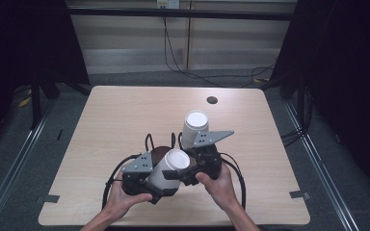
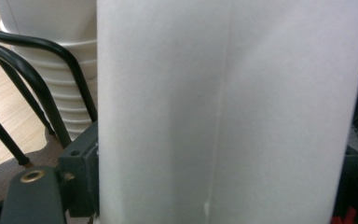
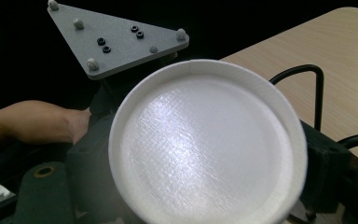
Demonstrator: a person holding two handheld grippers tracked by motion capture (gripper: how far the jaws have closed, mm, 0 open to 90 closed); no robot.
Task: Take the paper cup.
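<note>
So the left gripper (image 1: 166, 174) has its jaws clamped on the sides of a white paper cup (image 1: 169, 168), and from the left gripper view the cup wall (image 2: 233, 112) is pressed right up against the camera, seam running top to bottom. In the high view that cup is tipped over, its long axis running from the near left up toward the far right, with the flat round end pointing up and toward the right gripper (image 1: 192, 166). The right gripper view looks straight onto that round end (image 3: 207, 149), very close, so the cup sits dead ahead of the right jaws. Whether those jaws are apart or together I honestly can't tell, the cup hides them. Both grippers are nearly touching over the near middle of the counter (image 1: 115, 115). Just beyond them, on the far side, stands a stack of white cups (image 1: 194, 127), upright, with the ribbed rims of the stack visible in the left gripper view (image 2: 60, 60). My guess is the held cup either goes onto or came from that stack, and the right gripper is nearer to it. There's a small dark hole (image 1: 212, 100) in the counter farther back.
</note>
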